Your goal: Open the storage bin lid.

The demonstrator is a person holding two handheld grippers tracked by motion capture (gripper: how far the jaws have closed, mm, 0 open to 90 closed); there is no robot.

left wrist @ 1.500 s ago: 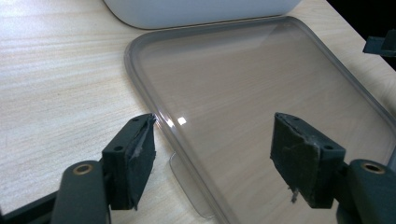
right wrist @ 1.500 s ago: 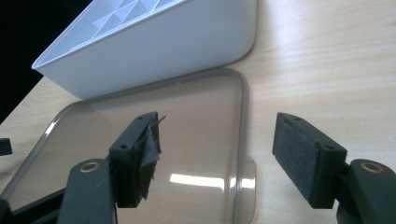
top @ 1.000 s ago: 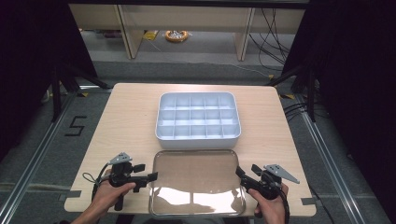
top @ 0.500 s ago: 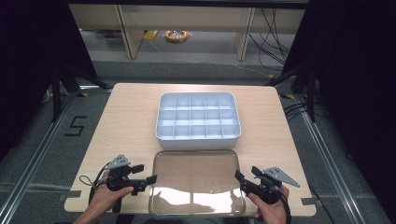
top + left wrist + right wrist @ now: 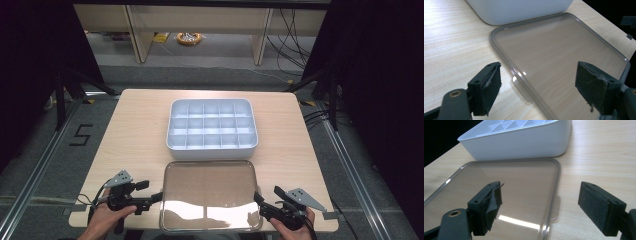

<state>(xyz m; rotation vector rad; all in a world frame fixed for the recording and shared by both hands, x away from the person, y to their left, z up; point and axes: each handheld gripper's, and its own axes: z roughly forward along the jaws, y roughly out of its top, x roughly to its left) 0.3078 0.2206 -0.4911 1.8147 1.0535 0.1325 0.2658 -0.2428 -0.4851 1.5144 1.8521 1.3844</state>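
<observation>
From above, my left gripper (image 5: 156, 197) sits at the lid's (image 5: 210, 192) nine o'clock edge, my right gripper (image 5: 259, 201) at its four; the lid lies flat below the tray (image 5: 212, 145). Left gripper view: jaws apart, straddling its rim. Right gripper view: jaws just opened, straddling its tabbed edge.

The lid (image 5: 210, 194) lies on the table (image 5: 135, 125) just before the divided box (image 5: 212, 123).
</observation>
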